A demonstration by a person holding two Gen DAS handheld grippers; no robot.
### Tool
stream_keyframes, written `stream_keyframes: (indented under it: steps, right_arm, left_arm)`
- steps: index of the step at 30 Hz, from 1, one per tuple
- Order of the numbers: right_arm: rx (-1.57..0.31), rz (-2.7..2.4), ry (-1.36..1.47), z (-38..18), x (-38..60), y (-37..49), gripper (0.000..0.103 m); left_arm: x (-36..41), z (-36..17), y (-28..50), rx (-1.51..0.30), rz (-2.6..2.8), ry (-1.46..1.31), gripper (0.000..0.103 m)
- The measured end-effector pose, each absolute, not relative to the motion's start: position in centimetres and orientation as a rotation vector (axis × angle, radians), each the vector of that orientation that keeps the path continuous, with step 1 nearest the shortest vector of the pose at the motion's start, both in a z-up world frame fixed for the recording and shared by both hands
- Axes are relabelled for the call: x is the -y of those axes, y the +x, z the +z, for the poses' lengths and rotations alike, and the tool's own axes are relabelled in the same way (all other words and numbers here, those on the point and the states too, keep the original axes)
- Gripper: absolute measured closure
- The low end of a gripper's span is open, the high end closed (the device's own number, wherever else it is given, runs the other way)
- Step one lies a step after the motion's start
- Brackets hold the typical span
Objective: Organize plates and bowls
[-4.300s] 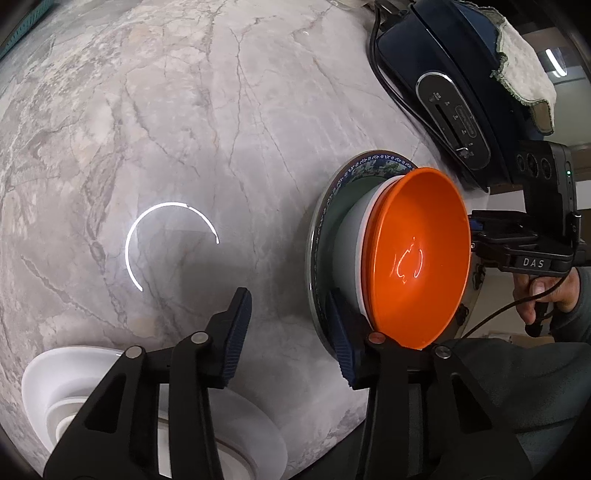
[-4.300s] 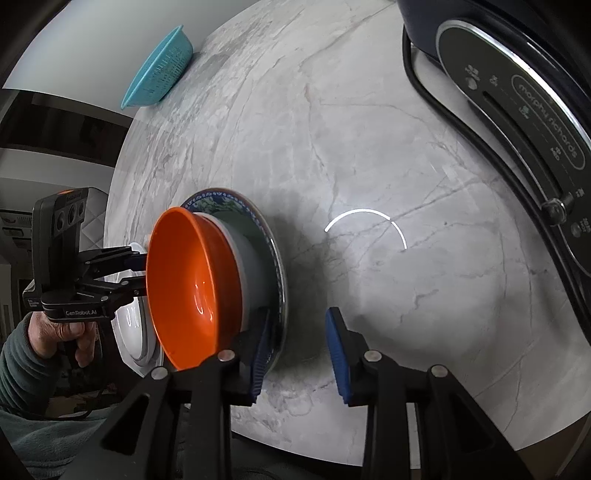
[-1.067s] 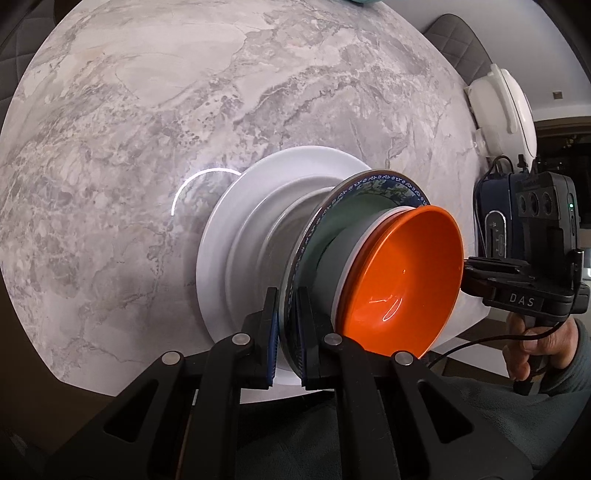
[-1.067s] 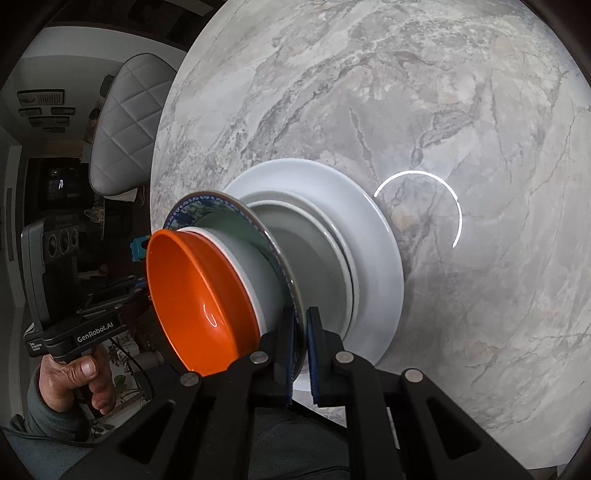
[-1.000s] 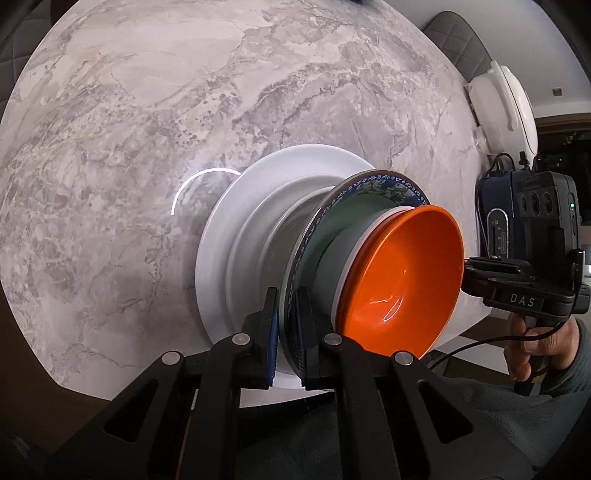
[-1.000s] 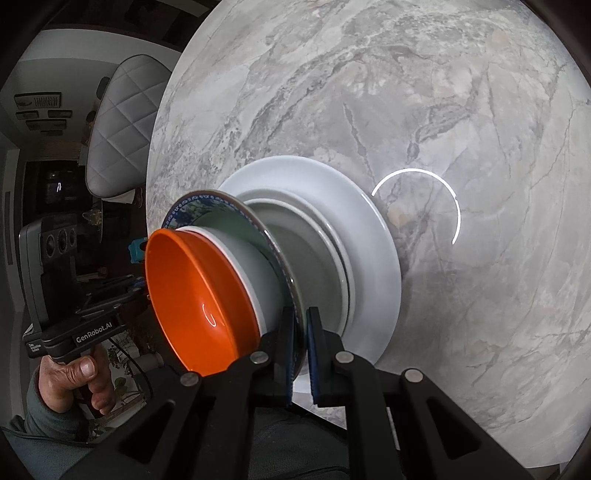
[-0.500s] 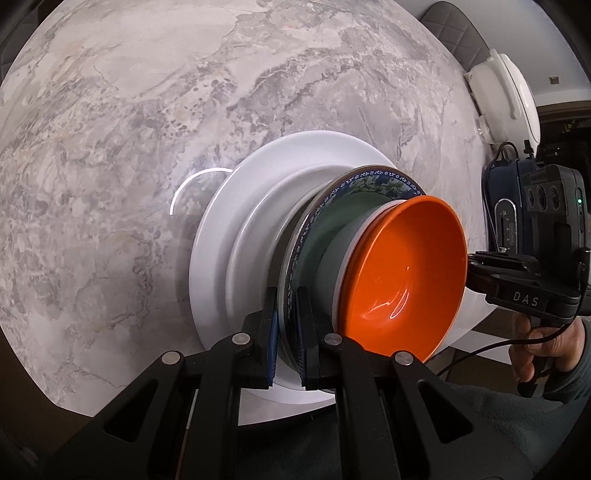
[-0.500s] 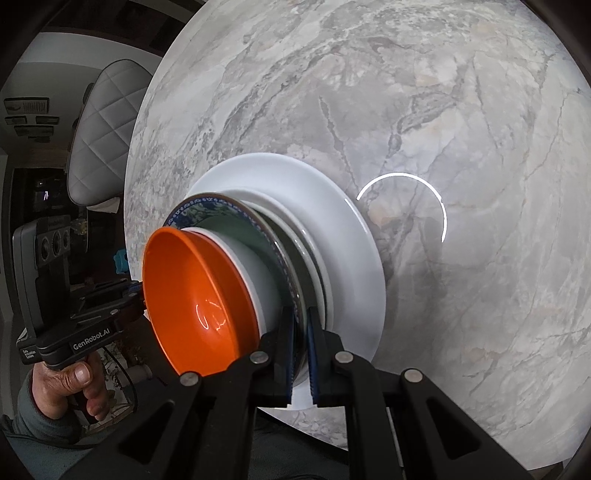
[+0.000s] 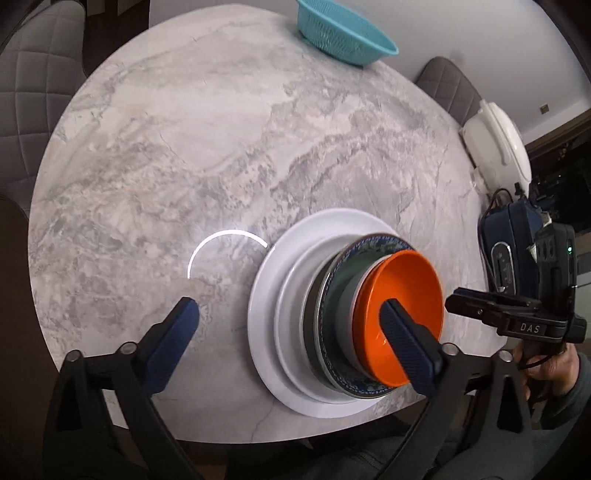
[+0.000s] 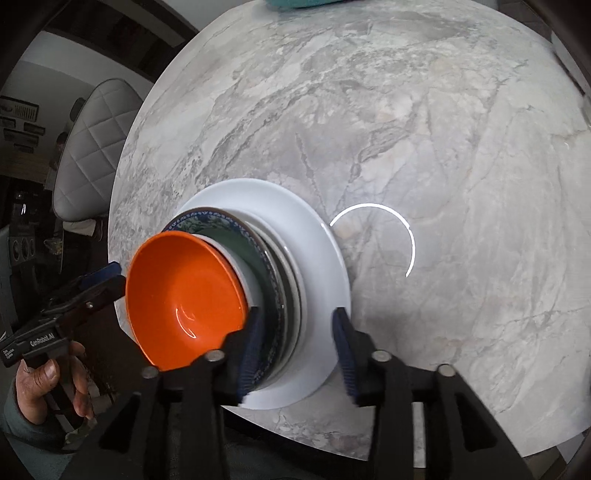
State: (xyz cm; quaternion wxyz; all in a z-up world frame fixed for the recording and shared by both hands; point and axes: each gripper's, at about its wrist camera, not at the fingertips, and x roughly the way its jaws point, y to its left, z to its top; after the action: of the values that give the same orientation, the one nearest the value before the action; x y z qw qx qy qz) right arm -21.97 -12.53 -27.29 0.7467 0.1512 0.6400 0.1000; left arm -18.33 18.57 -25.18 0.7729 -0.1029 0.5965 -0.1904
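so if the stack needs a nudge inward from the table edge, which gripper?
Probably right gripper: its opening jaws straddle the stack's rims beside the orange bowl. Left gripper is spread wide, one finger over the bowl.

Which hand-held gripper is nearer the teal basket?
Cannot tell. The basket lies across the table from both; left hand-held gripper and right hand-held gripper flank the plates.

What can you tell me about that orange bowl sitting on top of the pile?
The orange bowl is round, glossy and plain, probably plastic or glazed, with a light reflection inside and nothing in it. It sits upright, mouth up, nested in a white bowl atop a stack: a blue-patterned plate, then white plates, near the marble table's edge. Neither gripper presses on it; one finger only crosses in front of it in the left view.
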Motion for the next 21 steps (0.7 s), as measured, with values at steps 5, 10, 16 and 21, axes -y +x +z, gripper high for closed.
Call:
stream_keyframes:
  steps: [5, 10, 16, 21]
  right_arm:
    - [-1.298, 0.111, 0.348, -24.8, 14.4, -24.4, 0.018]
    - [-1.142, 0.048, 0.318, -20.9, 15.1, -25.3, 0.014]
    - [-0.961, 0.081, 0.270, -15.9, 14.8, -25.6, 0.012]
    - [-0.853, 0.101, 0.248, -12.4, 14.1, -27.5, 0.012]
  left_arm:
    - [-19.7, -20.5, -19.9, -1.083, -0.320, -0.149, 0.000]
    - [-19.3, -13.8, -21.7, -0.872, -0.245, -0.147, 0.000]
    - [-17.6, -6.1, -24.6, -0.703, -0.210, -0.213, 0.000]
    - [-16.1, -6.0, -26.8, -0.895, -0.112, -0.336, 0.000]
